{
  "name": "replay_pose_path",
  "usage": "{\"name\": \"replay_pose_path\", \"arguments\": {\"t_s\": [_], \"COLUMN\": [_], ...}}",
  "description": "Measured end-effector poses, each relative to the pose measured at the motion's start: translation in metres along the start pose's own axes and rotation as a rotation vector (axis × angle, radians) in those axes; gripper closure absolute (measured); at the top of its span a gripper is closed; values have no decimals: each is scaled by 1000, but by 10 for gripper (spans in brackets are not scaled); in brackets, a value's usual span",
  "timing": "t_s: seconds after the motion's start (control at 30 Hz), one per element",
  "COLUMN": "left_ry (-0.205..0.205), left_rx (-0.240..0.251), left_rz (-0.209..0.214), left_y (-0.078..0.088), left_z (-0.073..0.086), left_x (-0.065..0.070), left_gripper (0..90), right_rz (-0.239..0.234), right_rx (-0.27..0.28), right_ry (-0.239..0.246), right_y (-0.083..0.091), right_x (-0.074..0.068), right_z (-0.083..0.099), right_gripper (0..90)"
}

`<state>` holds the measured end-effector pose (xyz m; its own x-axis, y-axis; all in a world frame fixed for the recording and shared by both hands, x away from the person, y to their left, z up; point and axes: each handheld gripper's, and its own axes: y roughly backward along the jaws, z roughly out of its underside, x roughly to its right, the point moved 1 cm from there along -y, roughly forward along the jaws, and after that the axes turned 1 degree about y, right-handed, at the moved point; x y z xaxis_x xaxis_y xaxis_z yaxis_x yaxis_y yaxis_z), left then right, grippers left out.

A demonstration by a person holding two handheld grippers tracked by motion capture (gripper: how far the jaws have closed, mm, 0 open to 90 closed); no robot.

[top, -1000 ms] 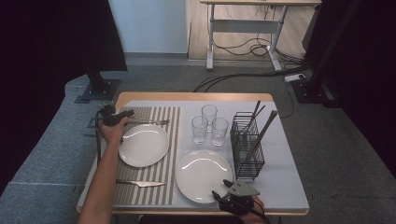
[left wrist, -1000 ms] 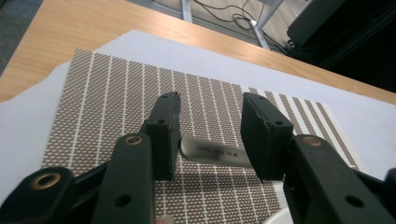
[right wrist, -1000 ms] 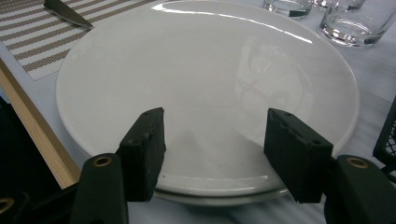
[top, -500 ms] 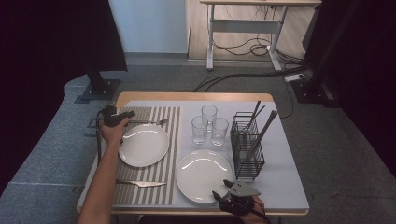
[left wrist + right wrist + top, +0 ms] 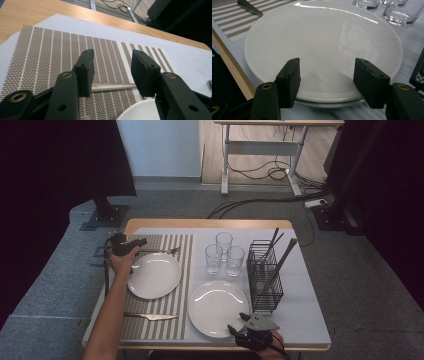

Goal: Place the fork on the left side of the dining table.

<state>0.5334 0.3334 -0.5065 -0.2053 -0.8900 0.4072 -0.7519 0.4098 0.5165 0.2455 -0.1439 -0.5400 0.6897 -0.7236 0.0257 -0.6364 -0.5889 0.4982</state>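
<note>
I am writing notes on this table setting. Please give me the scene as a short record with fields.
left gripper: open, jaws just opening, fork handle lies between them on the striped placemat
right gripper: open, at near rim of front plate
other plate: on placemat
knife: on placemat, near edge
glasses: three, grouped
wire rack: holds dark utensils
</note>
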Motion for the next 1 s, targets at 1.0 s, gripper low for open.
{"name": "replay_pose_path", "arguments": {"t_s": [1.0], "left_ry": [7], "left_rx": [11], "left_rz": [7], "left_y": [17], "left_z": [-6], "left_x": [-16], "left_gripper": [516], "right_rz": [6], "right_rx": [4], "right_ry": [3], "right_y": [1], "right_x": [0], "right_z": [-1], "right_gripper": [387]}}
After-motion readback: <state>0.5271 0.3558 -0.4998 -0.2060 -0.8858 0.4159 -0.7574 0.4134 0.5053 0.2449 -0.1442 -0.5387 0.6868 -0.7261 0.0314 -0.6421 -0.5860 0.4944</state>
